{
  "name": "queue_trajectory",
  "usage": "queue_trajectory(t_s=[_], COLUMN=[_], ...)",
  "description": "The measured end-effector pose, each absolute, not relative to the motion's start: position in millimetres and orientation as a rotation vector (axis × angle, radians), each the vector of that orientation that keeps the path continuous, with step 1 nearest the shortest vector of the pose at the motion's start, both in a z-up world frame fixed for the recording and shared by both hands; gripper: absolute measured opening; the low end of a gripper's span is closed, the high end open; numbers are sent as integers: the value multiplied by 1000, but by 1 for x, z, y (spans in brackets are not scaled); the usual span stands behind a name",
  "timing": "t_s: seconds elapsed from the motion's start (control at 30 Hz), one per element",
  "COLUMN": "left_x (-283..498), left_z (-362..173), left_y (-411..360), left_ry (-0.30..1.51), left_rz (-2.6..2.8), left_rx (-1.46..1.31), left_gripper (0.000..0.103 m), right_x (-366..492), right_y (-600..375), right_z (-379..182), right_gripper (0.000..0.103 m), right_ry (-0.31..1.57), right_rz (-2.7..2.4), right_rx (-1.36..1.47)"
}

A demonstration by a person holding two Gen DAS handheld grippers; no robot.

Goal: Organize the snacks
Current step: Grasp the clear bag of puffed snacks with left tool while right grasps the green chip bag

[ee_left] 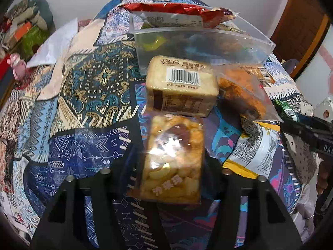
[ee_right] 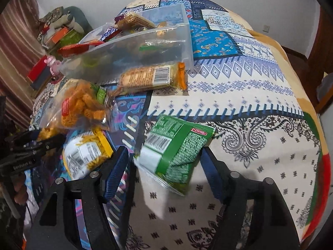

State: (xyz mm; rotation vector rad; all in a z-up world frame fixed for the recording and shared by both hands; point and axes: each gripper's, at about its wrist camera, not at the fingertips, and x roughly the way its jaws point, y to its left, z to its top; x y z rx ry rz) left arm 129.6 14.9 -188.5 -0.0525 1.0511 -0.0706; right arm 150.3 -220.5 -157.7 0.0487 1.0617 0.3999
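Note:
My left gripper (ee_left: 171, 164) is shut on a clear-wrapped golden pastry snack (ee_left: 172, 158), held above the patterned cloth. Just beyond it lies a beige cake pack with a barcode (ee_left: 181, 85), then a clear plastic bin (ee_left: 199, 45) holding several snacks. My right gripper (ee_right: 166, 158) holds a green snack packet (ee_right: 177, 154) between its blue-padded fingers (ee_right: 116, 170), lifted off the cloth. The bin shows in the right wrist view (ee_right: 133, 52) at upper left, with a wrapped biscuit bar (ee_right: 152, 77) in front of it.
An orange crisp bag (ee_right: 81, 106) and a yellow-and-white packet (ee_right: 87, 154) lie left of the right gripper. They also show in the left view, the orange bag (ee_left: 241, 91) and the yellow packet (ee_left: 256, 152). A red bag (ee_left: 179, 10) rests on the bin. Clutter sits far left (ee_left: 22, 33).

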Motion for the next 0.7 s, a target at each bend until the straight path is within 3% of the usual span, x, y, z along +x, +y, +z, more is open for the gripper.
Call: queue_trajectory(t_s=[0.07,0.13,0.2,0.7], left_x=[128,126,125,115], left_z=[-186,-186,-184,-126], left_y=[12,10,10,22], left_ry=[1039,1034,1032,914], left_rz=[-65,-65,-64,-59], left_rx=[-26,-17,-13,-46], left_gripper=[46,46,45,45], right_x=[151,152,150,144], right_y=[-221,-220,-219,-227], right_z=[-158,-157,-157,-125], right_gripper=[67,52,45,41], right_ry=[1055,1048,1045,976], right_rz=[397,393,394,418], right_rx=[65,57,31,55])
